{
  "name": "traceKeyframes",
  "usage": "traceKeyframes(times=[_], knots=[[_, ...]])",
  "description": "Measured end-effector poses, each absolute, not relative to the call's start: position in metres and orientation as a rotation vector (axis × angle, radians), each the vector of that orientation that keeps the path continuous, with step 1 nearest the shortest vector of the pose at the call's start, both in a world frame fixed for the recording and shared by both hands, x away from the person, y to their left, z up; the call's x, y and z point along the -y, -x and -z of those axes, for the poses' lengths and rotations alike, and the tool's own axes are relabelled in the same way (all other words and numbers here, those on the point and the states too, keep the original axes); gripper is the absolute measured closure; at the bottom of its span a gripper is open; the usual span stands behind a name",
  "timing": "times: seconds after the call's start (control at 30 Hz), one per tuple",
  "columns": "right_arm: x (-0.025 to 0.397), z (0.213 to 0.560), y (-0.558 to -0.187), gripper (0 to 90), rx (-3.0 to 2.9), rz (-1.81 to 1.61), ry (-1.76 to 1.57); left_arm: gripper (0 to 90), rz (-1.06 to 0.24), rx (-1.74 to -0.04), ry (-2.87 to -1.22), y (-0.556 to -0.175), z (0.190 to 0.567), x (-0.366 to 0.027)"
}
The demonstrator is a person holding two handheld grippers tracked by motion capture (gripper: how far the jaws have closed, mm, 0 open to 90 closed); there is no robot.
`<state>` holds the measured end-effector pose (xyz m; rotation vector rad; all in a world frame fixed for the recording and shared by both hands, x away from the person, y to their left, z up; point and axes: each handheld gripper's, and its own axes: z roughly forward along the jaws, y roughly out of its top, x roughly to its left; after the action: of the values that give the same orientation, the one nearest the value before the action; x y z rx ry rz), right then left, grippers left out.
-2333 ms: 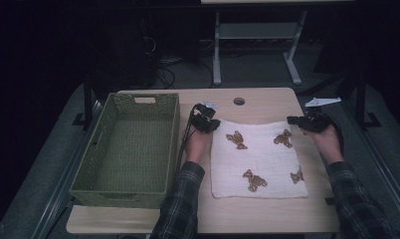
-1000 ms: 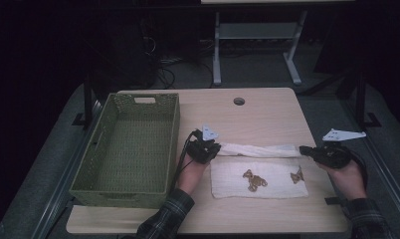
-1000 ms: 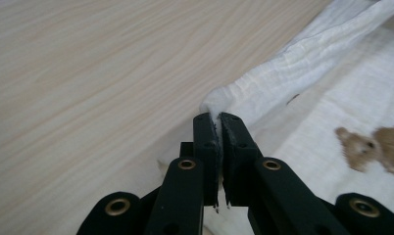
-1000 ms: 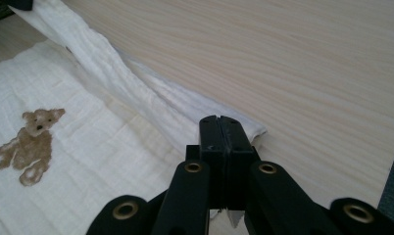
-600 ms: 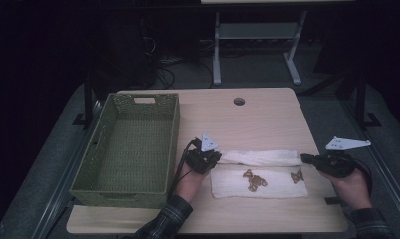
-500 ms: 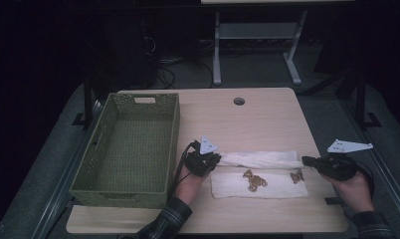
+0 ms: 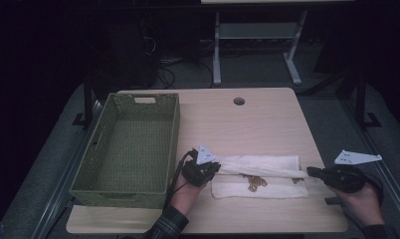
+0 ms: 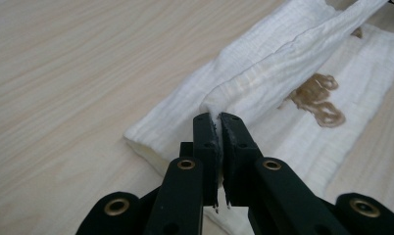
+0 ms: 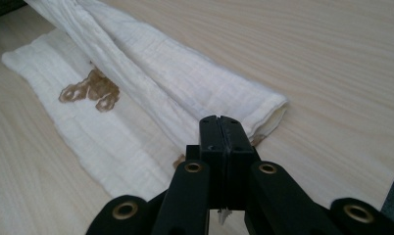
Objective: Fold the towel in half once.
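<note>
Carefully, with both grippers' jaws clenched on the white towel (image 7: 260,175), I'd keep its lifted edge taut. Left gripper (image 7: 214,169) and right gripper (image 7: 311,172) should lower level onto the near hem.

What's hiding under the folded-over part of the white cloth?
Under the lifted fold of the white cloth with brown prints lies its own lower layer, showing one brown print and part of another. The rest of that layer, and any other prints, are covered.
</note>
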<state>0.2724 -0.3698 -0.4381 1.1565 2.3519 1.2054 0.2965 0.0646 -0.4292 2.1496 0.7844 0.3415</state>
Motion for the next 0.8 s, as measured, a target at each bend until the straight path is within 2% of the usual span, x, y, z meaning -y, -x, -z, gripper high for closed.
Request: traceKeyframes(times=[0.63, 0.8], knots=[[0.371, 0.445, -0.249, 89.0, -2.417, -1.171, -1.162, 85.1, -0.261, -0.793, -2.2, -0.274, 0.441, -0.065], [0.369, 0.449, -0.247, 86.7, -2.47, -1.167, -1.16, 76.5, -0.255, -0.8, -2.194, -0.271, 0.44, -0.066]])
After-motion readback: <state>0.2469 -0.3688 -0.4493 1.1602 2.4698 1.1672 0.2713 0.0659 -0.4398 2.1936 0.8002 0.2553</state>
